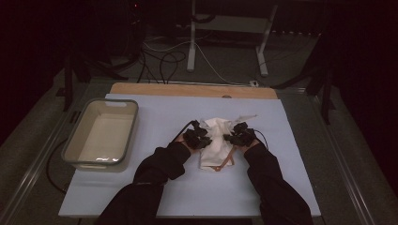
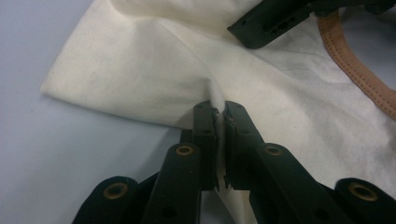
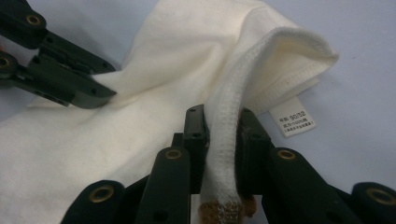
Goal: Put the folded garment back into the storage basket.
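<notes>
Cloth garment [image 1: 217, 140] mid-worktop [image 1: 155, 197] looks light and limp to me; left claw [image 2: 219, 112] pinches a fold, right claw [image 3: 223, 116] clamps the ribbed hem.

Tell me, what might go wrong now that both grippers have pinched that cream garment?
1. The left gripper holds only a thin pinch of the garment, so the cloth may slip out on a lift.
2. The right gripper clamps the thick ribbed hem; uneven pulling could stretch it or skew the fold.
3. The tan strap lies loose and might snag or drag.
</notes>
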Tool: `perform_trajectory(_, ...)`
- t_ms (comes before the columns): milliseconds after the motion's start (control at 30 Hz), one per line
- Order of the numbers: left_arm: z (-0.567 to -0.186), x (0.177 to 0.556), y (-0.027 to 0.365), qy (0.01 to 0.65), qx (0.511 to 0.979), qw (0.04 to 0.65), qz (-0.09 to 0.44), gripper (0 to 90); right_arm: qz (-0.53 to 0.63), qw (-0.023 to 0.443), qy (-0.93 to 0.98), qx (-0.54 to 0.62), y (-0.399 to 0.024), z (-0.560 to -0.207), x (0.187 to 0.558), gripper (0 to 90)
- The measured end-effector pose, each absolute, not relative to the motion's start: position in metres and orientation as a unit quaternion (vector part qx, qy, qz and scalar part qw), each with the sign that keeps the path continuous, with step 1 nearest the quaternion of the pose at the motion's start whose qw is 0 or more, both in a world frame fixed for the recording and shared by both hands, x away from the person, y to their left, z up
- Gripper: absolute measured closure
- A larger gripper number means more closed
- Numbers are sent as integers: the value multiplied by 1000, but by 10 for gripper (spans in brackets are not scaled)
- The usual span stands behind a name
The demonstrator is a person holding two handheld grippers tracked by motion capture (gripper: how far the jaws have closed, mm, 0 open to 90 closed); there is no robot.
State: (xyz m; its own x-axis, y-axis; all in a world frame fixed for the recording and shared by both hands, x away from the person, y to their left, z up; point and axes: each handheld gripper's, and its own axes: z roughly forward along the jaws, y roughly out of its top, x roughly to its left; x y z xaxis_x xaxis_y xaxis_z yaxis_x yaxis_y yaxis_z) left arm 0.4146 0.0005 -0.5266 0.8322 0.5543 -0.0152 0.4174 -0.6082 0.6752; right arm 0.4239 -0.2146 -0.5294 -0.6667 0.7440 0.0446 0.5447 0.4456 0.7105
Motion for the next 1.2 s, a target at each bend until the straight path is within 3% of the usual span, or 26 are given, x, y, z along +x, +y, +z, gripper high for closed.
perform_trajectory(1200, -461, 393, 22, 239, 892, 365, 115, 869, 395, 160, 825, 370, -197, -474, 402, 775)
